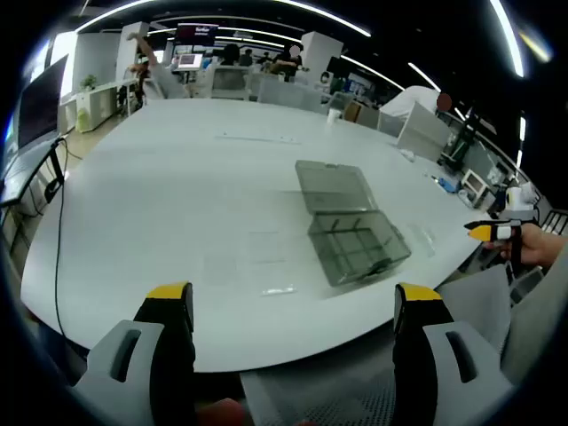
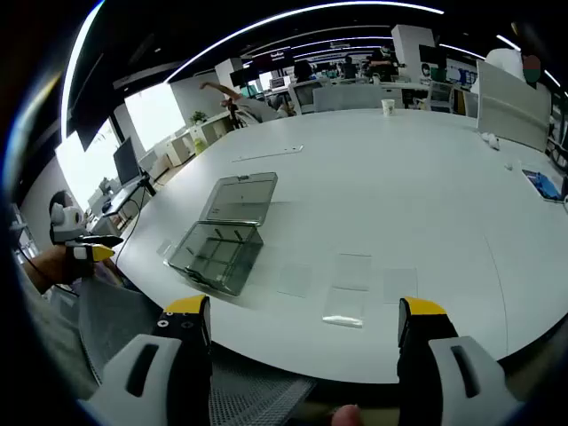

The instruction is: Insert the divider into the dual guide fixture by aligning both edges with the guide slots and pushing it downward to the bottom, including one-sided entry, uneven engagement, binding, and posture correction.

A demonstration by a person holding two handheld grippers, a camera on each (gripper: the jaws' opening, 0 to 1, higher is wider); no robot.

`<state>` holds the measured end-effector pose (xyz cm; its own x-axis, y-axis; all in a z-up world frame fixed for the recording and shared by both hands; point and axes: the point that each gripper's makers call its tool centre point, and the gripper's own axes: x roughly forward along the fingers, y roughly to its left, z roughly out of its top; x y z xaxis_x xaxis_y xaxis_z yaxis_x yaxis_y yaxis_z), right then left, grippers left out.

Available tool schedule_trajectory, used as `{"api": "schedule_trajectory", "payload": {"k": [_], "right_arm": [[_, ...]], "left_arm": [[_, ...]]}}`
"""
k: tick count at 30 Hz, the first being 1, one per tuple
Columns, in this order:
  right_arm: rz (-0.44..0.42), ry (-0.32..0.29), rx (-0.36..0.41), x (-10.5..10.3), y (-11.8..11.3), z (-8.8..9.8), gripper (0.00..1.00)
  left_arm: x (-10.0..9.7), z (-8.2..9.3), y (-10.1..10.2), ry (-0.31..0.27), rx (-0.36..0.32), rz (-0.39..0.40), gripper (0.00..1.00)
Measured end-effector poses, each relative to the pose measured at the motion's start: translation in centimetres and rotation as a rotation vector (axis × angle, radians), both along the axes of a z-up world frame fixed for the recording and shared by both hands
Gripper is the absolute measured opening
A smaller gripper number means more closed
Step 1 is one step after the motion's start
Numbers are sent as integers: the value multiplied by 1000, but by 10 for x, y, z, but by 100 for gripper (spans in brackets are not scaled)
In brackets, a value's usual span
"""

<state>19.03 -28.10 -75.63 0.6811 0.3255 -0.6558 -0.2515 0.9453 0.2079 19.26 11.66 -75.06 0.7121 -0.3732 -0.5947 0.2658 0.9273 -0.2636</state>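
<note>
Two tongs, left tongs [image 1: 293, 306] and right tongs [image 2: 304, 321], hang spread and empty over the white bench [image 2: 399, 177], where the clear lidded fixture [image 1: 351, 232] and flat clear dividers [image 2: 346, 284] lie, no writing legible.

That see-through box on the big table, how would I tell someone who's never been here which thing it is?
Start at the large white table and look toward its near edge. There sits a smoky clear plastic box with its hinged lid flung open flat behind it. Unlike the flat clear sheets lying beside it, it stands up off the table and has dividing walls inside.
</note>
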Motion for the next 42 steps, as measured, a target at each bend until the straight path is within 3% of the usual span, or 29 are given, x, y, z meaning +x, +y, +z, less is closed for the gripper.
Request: {"api": "schedule_trajectory", "payload": {"k": [42], "right_arm": [[-11,4,-4,-1,-2,-2,85]], "left_arm": [[1,0,1,-3,-1,0,92]]}}
